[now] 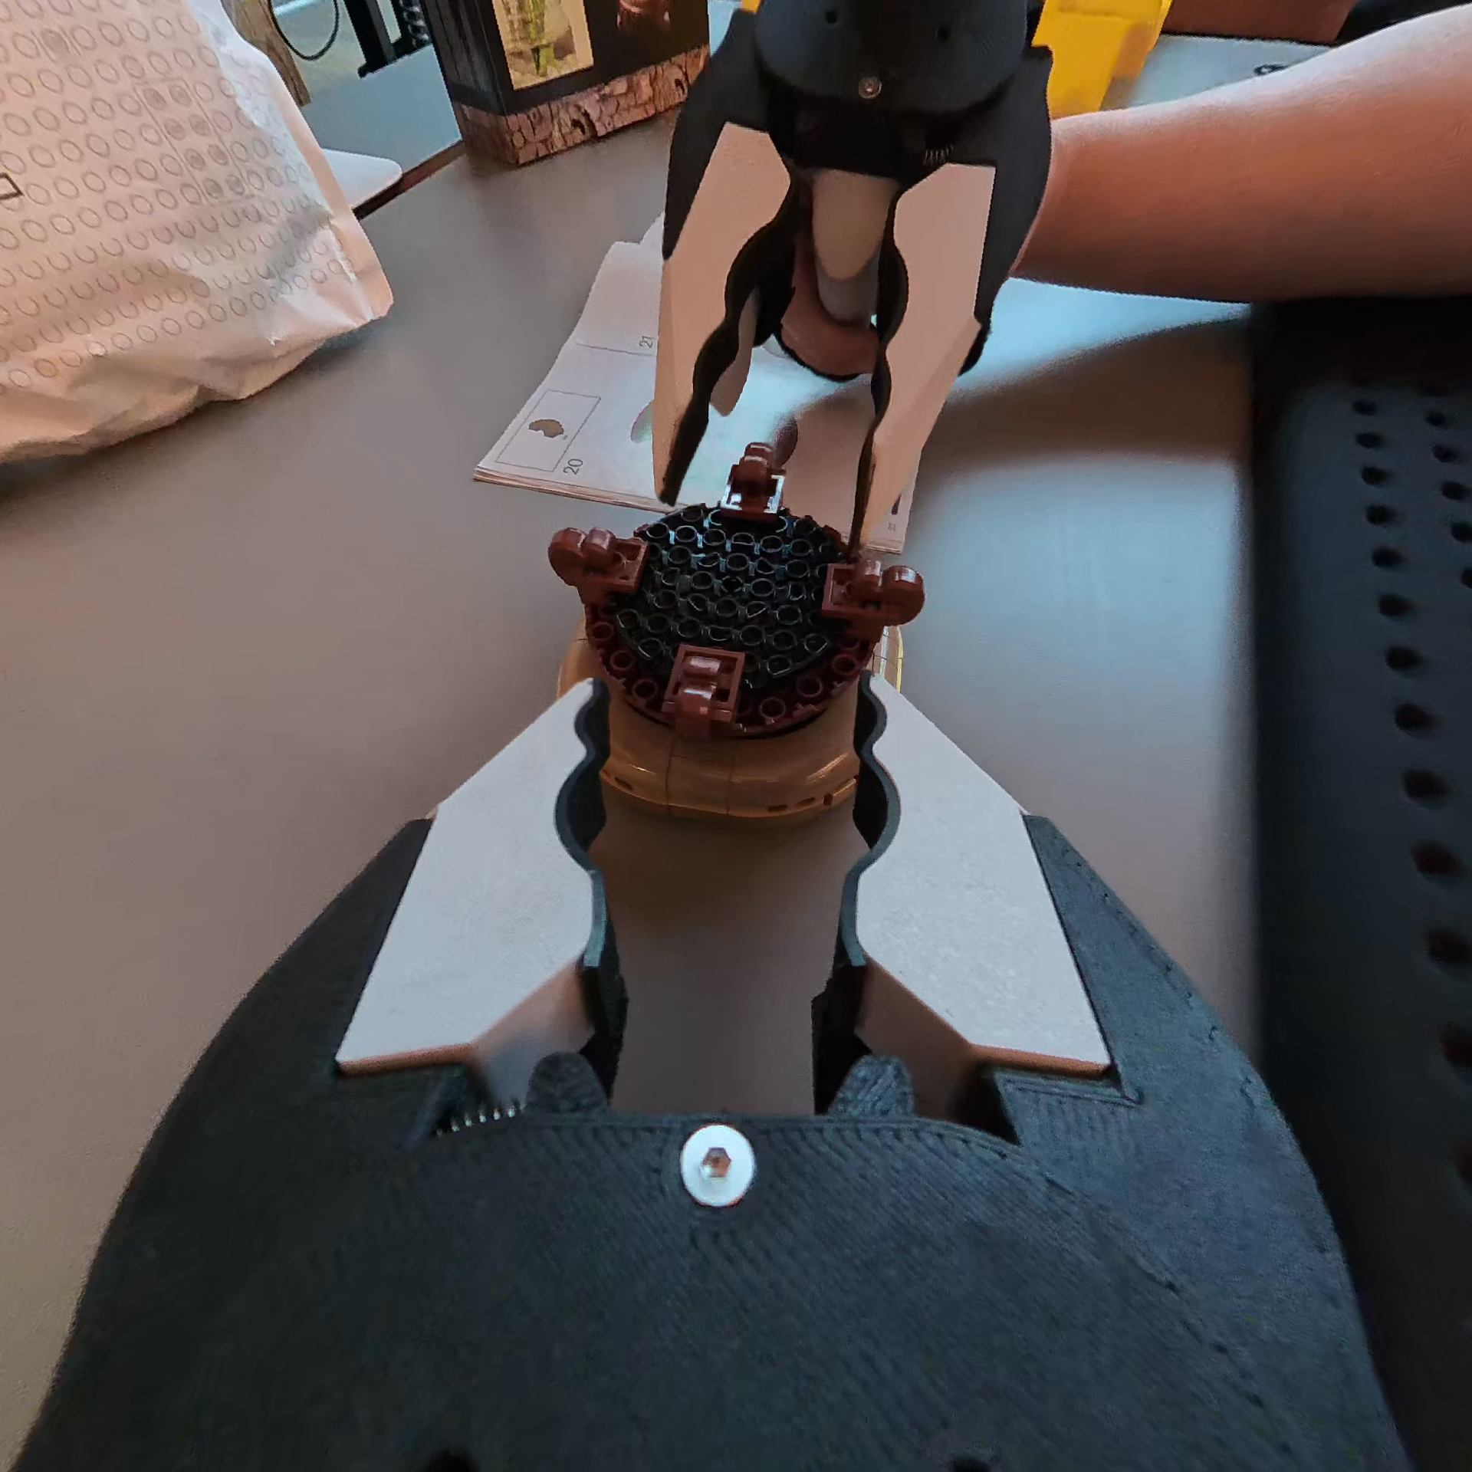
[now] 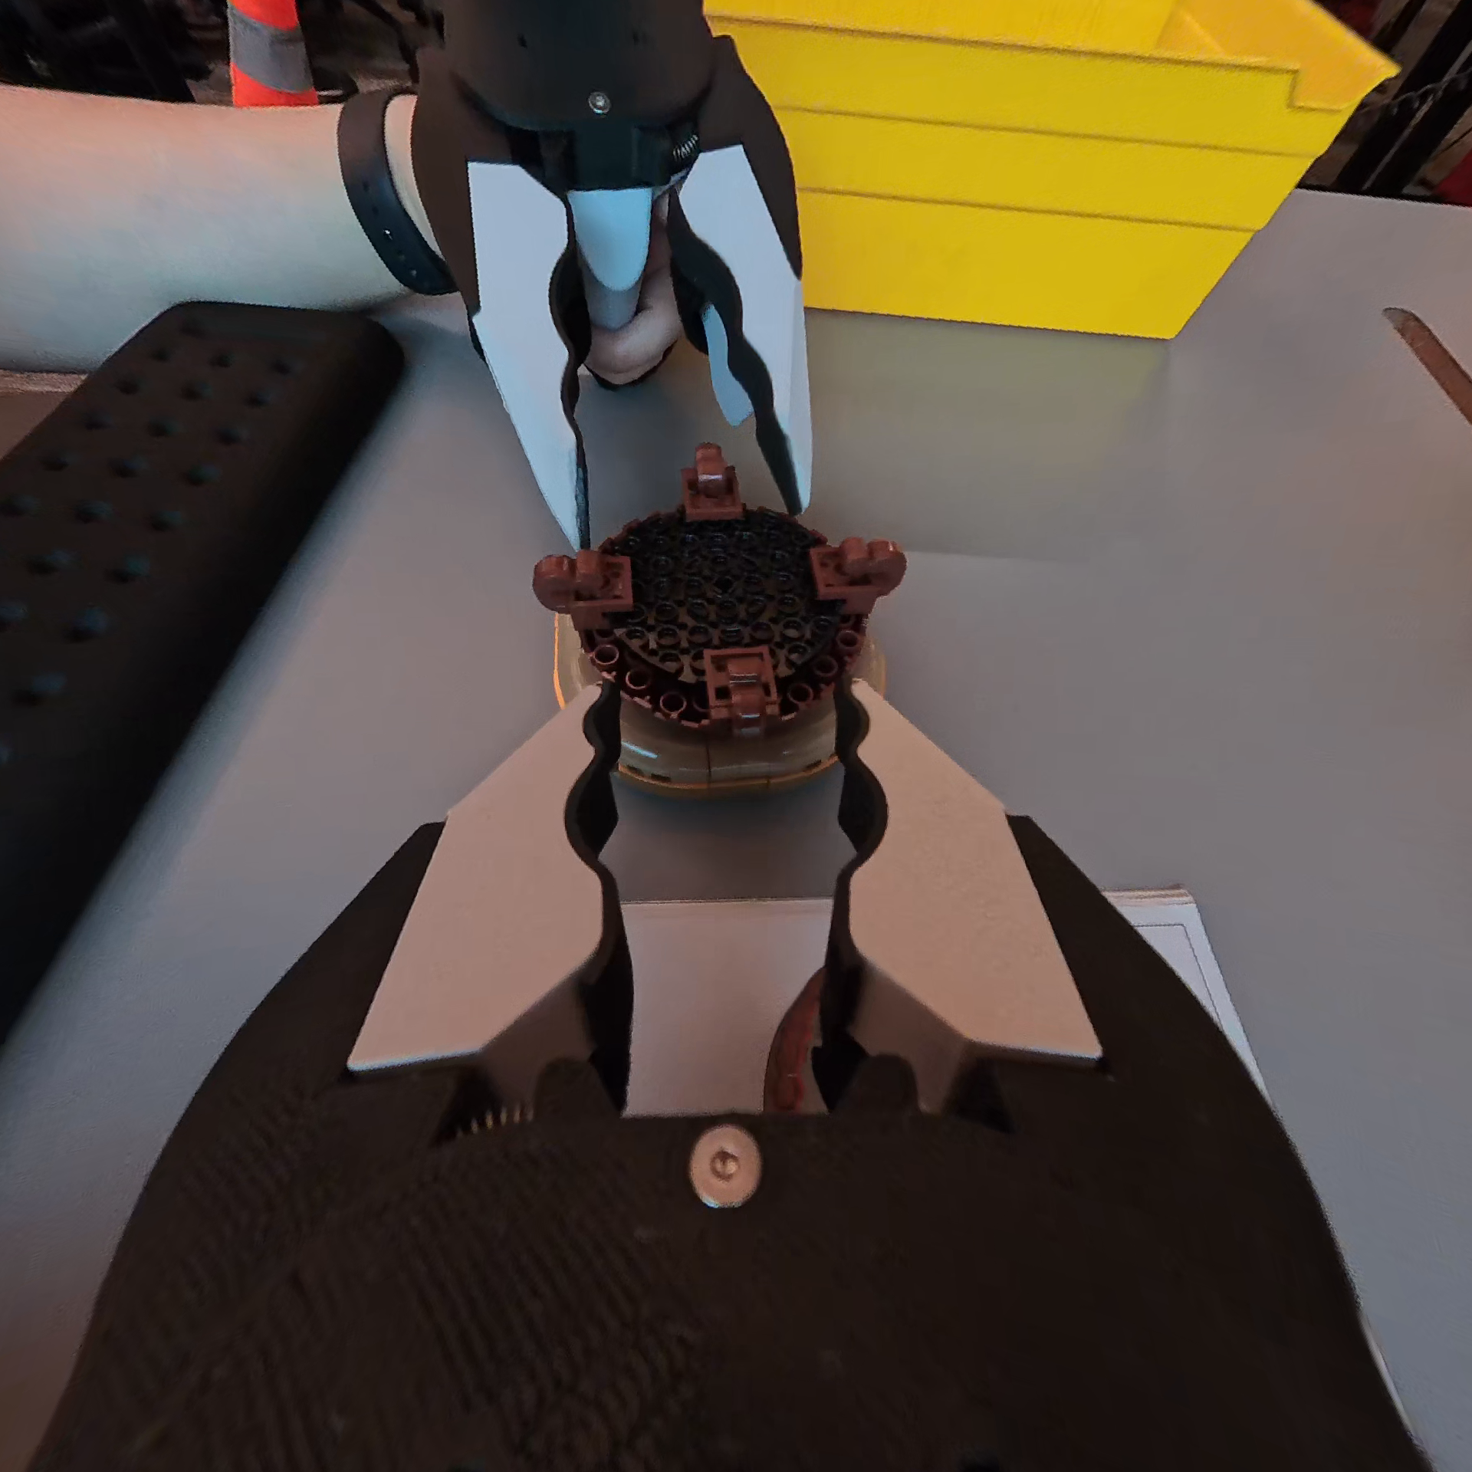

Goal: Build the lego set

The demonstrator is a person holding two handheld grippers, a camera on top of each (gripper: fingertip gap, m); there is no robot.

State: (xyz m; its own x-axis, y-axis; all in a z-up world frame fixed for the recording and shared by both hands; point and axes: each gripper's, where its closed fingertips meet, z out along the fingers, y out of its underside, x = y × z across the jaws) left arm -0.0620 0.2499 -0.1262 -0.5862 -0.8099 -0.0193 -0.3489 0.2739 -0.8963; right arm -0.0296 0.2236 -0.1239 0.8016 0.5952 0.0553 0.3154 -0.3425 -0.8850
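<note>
Left wrist view: left claw point(image 1: 726, 717) is spread around the tan base of the lego build point(image 1: 737, 613) on the table point(image 1: 239, 637); I'd squeeze low and level. Right wrist view: right claw point(image 2: 725, 717) mirrors it, spread apart, tips flanking the build's point(image 2: 721, 605) opposite side.

**Workshop or lab bench, by the look of it**

Plain grey counter point(image 2: 1195, 637) with a yellow storage bin point(image 2: 996, 159) stacked at the upper right. Orange traffic cone point(image 2: 267, 56) at the upper left. Black perforated mat point(image 2: 119, 518) along the left edge. Paper bag point(image 1: 143, 223) and printed box point(image 1: 573, 72) at the top.
</note>
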